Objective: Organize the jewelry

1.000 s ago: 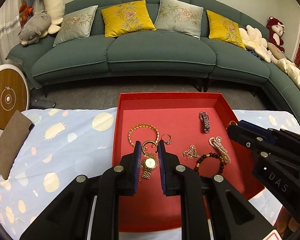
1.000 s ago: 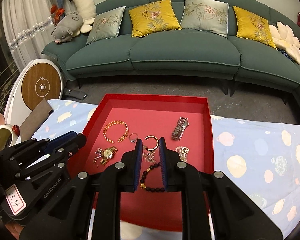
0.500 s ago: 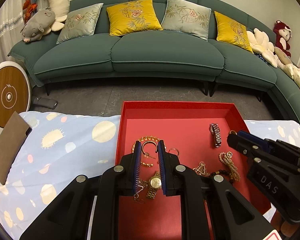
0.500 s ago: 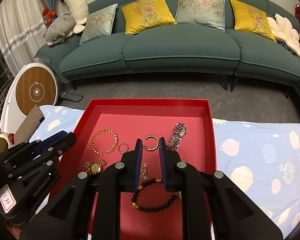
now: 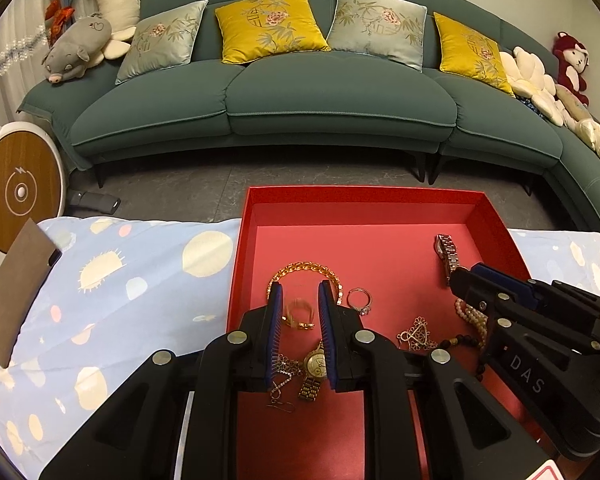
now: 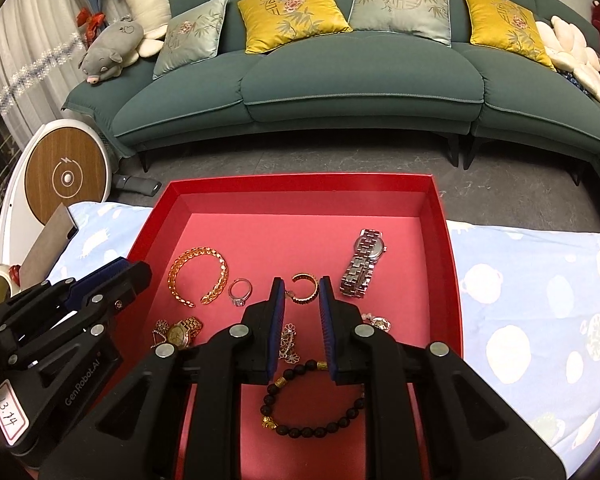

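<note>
Both claws narrowly parted, holding nothing: left gripper (image 5: 300,294) over open gold ring (image 5: 299,314), right gripper (image 6: 301,290) over pendant chain (image 6: 289,342). Risk: the left could snag the gold watch (image 5: 315,365) at 6 o'clock, the right the bead bracelet (image 6: 312,400), dragging them across the red tray (image 6: 300,184).

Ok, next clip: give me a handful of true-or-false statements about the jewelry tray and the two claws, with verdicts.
1. All the jewelry lies inside the red tray. True.
2. The silver watch sits at the tray's left side in the right wrist view. False: it is on the right side, and the gold chain bracelet is on the left.
3. The left claw is clamped on the gold watch. False: the watch lies on the tray floor, nothing gripped.
4. The black bead bracelet lies nearest the camera in the right wrist view. True.
5. The right claw holds the ring. False: the ring lies left of it, untouched.
</note>
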### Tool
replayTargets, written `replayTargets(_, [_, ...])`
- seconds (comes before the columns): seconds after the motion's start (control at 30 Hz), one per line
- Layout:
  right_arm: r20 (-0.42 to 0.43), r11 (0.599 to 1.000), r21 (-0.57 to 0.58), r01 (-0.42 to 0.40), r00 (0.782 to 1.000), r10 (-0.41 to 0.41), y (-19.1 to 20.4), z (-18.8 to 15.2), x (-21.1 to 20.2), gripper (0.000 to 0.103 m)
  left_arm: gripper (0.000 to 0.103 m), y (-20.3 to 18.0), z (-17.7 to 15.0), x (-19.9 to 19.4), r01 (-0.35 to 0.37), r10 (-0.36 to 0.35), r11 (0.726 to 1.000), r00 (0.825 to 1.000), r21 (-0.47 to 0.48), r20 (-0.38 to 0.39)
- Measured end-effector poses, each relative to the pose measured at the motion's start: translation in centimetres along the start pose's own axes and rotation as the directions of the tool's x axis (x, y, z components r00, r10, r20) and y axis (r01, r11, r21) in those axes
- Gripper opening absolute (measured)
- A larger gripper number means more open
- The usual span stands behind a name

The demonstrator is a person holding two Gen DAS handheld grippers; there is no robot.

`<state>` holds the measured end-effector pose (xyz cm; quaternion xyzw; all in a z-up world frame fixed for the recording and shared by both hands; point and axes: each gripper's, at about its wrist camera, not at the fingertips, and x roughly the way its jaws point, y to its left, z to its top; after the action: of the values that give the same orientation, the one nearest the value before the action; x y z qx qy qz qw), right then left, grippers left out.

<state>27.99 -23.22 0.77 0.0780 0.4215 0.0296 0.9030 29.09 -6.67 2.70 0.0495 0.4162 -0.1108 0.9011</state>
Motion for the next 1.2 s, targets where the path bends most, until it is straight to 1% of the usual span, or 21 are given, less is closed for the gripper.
replayTargets(0.13, [0.009,1.000,-0.004,0.002,1.000,-0.002,0.0,-0.3,-0.3,0.018,0.017,-0.1,-0.1,0.0,-0.003,0.003,1.000,1.000,0.003,0.001])
replayTargets(0.2, [0.012,1.000,-0.010,0.005,1.000,-0.004,0.0,-0.4,-0.5,0.018,0.018,0.0,-0.1,0.0,-0.006,0.006,1.000,1.000,0.001,0.001])
replayTargets(0.23, [0.014,1.000,-0.011,0.007,1.000,-0.006,0.0,-0.5,-0.6,0.018,0.021,0.0,-0.1,0.0,-0.007,0.007,1.000,1.000,-0.002,-0.001])
replayTargets(0.3, [0.017,1.000,-0.009,0.004,1.000,-0.004,0.0,-0.6,-0.9,0.018,0.031,0.1,-0.2,-0.3,-0.010,0.010,1.000,1.000,-0.013,0.001])
replayTargets(0.33, [0.017,1.000,-0.007,0.003,1.000,-0.003,0.0,-0.7,-1.1,0.018,0.033,0.1,-0.2,-0.4,-0.011,0.011,1.000,1.000,-0.017,0.005])
replayTargets(0.6, [0.013,1.000,0.008,-0.006,1.000,0.006,-0.3,-2.2,-3.8,0.018,0.033,1.5,-1.1,-3.5,-0.001,0.002,0.999,1.000,-0.045,0.014])
replayTargets(0.87, [-0.016,1.000,0.004,-0.012,1.000,0.012,0.1,-4.5,-6.6,0.018,0.033,2.6,-3.5,-6.9,-0.002,0.003,0.998,1.000,-0.062,0.011])
replayTargets(1.03, [-0.061,1.000,-0.018,0.019,0.998,-0.020,0.4,-6.8,-6.3,0.018,0.033,2.5,-5.4,-6.1,-0.013,0.011,0.998,0.999,-0.055,-0.040])
replayTargets(1.2, [-0.097,0.999,-0.022,0.040,0.994,-0.042,0.4,-8.2,-5.2,0.018,0.033,2.3,-6.2,-5.0,-0.020,0.017,0.999,0.998,-0.044,-0.066])
